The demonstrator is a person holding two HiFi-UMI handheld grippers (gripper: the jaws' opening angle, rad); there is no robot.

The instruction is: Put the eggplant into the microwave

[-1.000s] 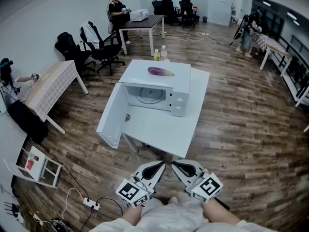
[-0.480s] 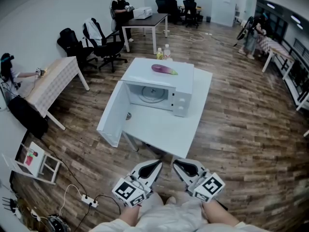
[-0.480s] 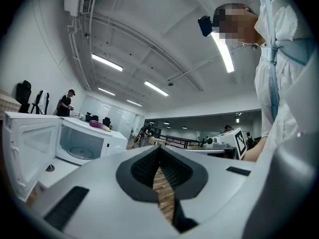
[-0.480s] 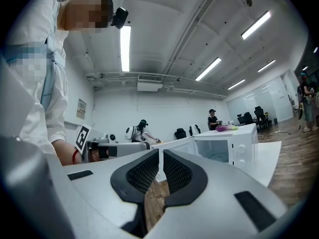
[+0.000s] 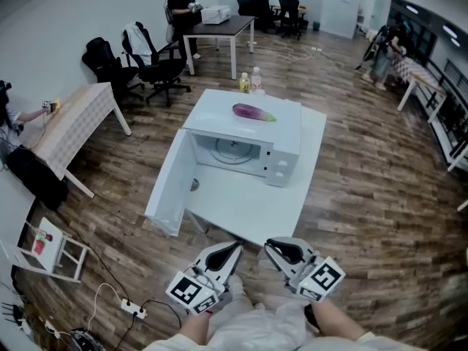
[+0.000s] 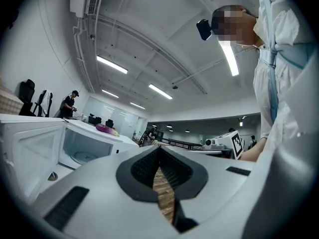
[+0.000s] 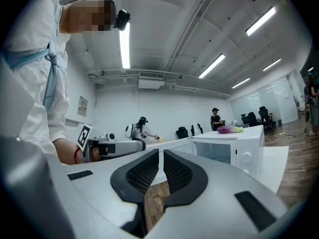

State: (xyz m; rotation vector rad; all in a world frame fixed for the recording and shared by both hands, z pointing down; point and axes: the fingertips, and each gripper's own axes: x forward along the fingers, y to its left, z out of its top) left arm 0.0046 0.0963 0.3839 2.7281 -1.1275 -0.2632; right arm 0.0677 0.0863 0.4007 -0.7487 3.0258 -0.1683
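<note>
The eggplant (image 5: pixel 254 112), purple with a green stem end, lies on the flat top of the white microwave (image 5: pixel 281 134), towards its back edge. The microwave stands on a white surface (image 5: pixel 248 203). Its door (image 5: pixel 170 183) is swung fully open to its left, and the glass turntable (image 5: pixel 234 151) shows inside the cavity. Two round knobs (image 5: pixel 281 168) sit one above the other on the panel at the microwave's front right; no print on that panel can be read. Two bottles (image 5: pixel 250 81) stand on the surface just behind the microwave, their labels too small to read.

Both grippers are held side by side in front of the microwave, off the near edge of the surface and over the wood floor, well apart from the eggplant. The left gripper (image 5: pixel 235 247) has its dark ribbed pads brought together at the tips with nothing between them. The right gripper (image 5: pixel 270 245) is likewise closed and empty. Each carries a marker cube (image 5: pixel 186 292) printed with a black-and-white square code, not letters.

In the right gripper view, a small notice (image 7: pixel 82 106) hangs on the wall to the microwave's left; its print is unreadable. Far behind the microwave, a person (image 5: pixel 179 6) stands at a dark table.
</note>
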